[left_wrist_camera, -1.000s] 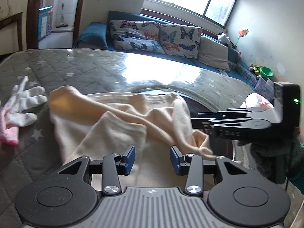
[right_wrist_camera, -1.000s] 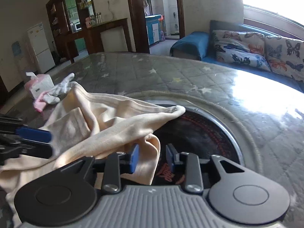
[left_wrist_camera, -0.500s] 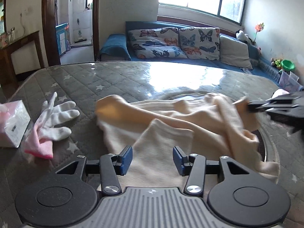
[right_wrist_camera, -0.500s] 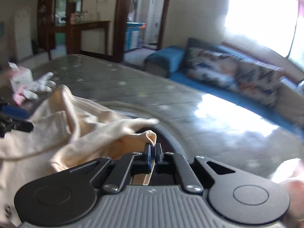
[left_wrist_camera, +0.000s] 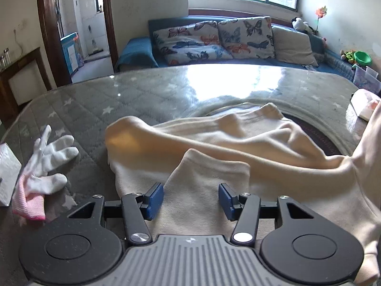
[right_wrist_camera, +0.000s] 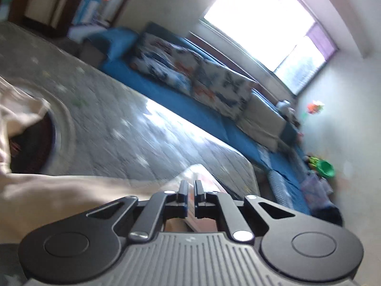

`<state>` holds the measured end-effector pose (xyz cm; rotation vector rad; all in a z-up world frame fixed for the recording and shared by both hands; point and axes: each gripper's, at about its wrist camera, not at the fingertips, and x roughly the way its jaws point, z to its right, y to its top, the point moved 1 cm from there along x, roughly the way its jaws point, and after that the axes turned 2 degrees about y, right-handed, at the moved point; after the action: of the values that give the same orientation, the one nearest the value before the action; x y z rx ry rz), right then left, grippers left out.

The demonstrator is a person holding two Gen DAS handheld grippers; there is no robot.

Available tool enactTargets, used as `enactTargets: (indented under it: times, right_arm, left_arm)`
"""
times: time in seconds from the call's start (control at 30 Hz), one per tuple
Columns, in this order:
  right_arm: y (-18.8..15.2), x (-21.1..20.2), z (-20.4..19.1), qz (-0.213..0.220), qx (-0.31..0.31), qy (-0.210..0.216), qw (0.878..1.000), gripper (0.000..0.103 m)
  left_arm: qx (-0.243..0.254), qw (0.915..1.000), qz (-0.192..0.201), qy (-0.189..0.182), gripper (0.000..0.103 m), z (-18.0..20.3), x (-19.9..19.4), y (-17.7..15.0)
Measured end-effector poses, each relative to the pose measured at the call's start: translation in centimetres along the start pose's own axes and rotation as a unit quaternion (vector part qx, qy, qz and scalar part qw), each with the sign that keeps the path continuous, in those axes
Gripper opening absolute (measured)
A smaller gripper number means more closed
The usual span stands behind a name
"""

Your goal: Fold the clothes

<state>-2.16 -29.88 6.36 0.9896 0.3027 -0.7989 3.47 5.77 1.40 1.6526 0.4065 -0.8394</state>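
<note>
A cream garment (left_wrist_camera: 214, 143) lies crumpled on the grey quilted table (left_wrist_camera: 119, 100). One part of it is pulled up taut toward the right edge of the left wrist view. My left gripper (left_wrist_camera: 191, 199) is open and empty, low over the garment's near part. My right gripper (right_wrist_camera: 190, 194) is shut on a fold of the cream garment (right_wrist_camera: 71, 190), which stretches away to the left. The right wrist view is tilted and blurred.
A white and pink glove (left_wrist_camera: 42, 164) and a white tissue box (left_wrist_camera: 6, 166) lie at the table's left. A dark round inset (right_wrist_camera: 31, 147) sits in the table's middle. A packet (left_wrist_camera: 364, 104) lies at the right edge. A blue sofa (left_wrist_camera: 214, 45) stands behind.
My right gripper shut on the garment's edge, then swung up and to the right, pulling the cloth taut. My left gripper stayed open and drew back a little.
</note>
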Motion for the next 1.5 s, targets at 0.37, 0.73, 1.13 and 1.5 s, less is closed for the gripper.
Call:
enactTargets:
  times: [0.37,0.73,1.13,1.5]
  right_arm:
    - [-2.7,0.6,-6.2,-0.019,0.030,0.215,0.976,0.011]
    - [-3.9,0.8,-6.3,-0.033,0.044,0.242,0.969,0.025]
    - [-4.8,0.2,-5.3,-0.050,0.052,0.206,0.976,0.028]
    - [-2.4,-7.3,-12.1,0.018,-0.026,0.325,0.945,0.028]
  left_arm:
    - [0.039,0.9987,0.028,-0.016,0.050,2.6,-2.5,0.0]
    - [0.009,0.9999,0.005,0.004,0.005,0.8,-1.2,-1.3]
    - [-0.178,0.9735,0.033,0.140,0.003,-13.6,-10.4,-7.8]
    - [-0.202,0.9630,0.006,0.179,0.003,-16.9,-11.6,-11.4]
